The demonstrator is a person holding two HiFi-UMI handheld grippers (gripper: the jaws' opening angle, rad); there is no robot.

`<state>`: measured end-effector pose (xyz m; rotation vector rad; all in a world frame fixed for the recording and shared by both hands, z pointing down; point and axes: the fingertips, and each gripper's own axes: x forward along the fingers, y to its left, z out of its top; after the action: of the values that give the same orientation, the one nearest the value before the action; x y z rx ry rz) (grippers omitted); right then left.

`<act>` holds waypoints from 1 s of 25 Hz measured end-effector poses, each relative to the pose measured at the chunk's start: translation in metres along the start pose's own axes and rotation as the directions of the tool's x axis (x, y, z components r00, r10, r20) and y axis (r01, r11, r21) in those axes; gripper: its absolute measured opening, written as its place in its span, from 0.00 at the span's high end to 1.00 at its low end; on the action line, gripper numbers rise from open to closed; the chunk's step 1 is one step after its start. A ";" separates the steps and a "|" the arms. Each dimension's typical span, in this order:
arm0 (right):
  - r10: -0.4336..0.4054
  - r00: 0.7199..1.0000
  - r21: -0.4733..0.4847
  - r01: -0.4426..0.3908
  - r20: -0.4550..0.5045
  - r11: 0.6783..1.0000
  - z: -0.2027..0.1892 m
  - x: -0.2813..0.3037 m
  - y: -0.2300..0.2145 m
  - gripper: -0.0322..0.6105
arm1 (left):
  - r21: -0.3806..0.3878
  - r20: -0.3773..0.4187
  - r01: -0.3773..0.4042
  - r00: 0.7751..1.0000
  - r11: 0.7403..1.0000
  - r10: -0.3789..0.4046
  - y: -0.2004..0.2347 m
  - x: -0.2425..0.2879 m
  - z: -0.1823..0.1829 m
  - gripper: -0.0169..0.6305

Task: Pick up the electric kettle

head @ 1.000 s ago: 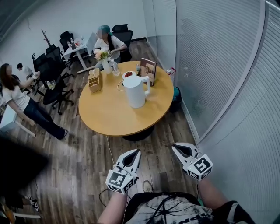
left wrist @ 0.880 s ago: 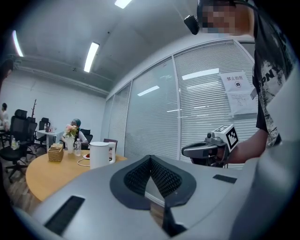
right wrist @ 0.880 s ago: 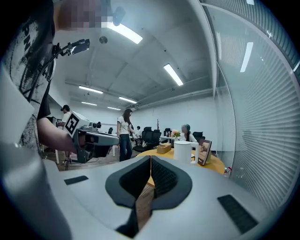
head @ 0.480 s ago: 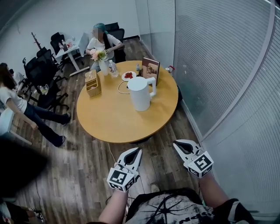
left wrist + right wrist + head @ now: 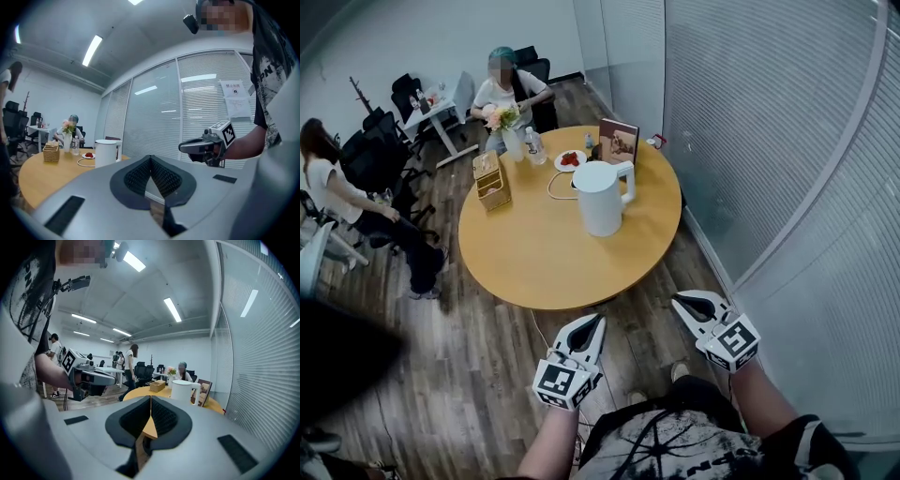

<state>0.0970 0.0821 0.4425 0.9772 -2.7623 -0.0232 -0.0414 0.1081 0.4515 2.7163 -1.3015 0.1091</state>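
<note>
The left tongs (image 5: 593,322) and right tongs (image 5: 678,302) are both pinched together on nothing and carried low, well short of the white electric kettle (image 5: 602,198) standing upright on the round desk (image 5: 534,267), its handle turned rightward, likely suiting a right-side grab.

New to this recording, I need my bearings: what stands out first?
A white electric kettle stands right of centre on the round wooden table. In the foreground, short of the table, the left gripper and right gripper hang over the floor, jaws together and empty.
</note>
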 end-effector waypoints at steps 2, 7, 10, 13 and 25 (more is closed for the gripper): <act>-0.003 1.000 0.025 0.003 0.005 1.000 0.001 0.003 -0.002 0.92 | 0.003 -0.004 0.002 1.000 1.000 -0.002 0.002 0.000 -0.001 0.97; -0.007 1.000 0.045 0.006 0.021 0.999 0.006 0.014 -0.010 0.92 | 0.001 -0.009 -0.002 1.000 1.000 0.002 0.010 0.002 0.001 0.97; -0.004 1.000 0.050 0.002 0.031 0.999 0.005 0.023 -0.017 0.92 | 0.008 -0.017 -0.010 1.000 1.000 0.010 0.017 0.008 0.002 0.97; 0.005 0.999 0.057 -0.007 0.036 0.998 0.004 0.031 -0.025 0.92 | 0.010 -0.025 -0.022 0.999 1.000 0.022 0.024 0.015 0.002 0.97; 0.053 0.997 0.074 -0.057 0.058 0.996 -0.001 0.089 -0.097 0.92 | 0.042 -0.036 -0.077 0.996 0.996 0.078 0.070 0.081 0.012 0.97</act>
<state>0.0902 -0.0490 0.4524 0.9318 -2.8597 0.0642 -0.0454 0.0002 0.4553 2.6838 -1.4093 0.1953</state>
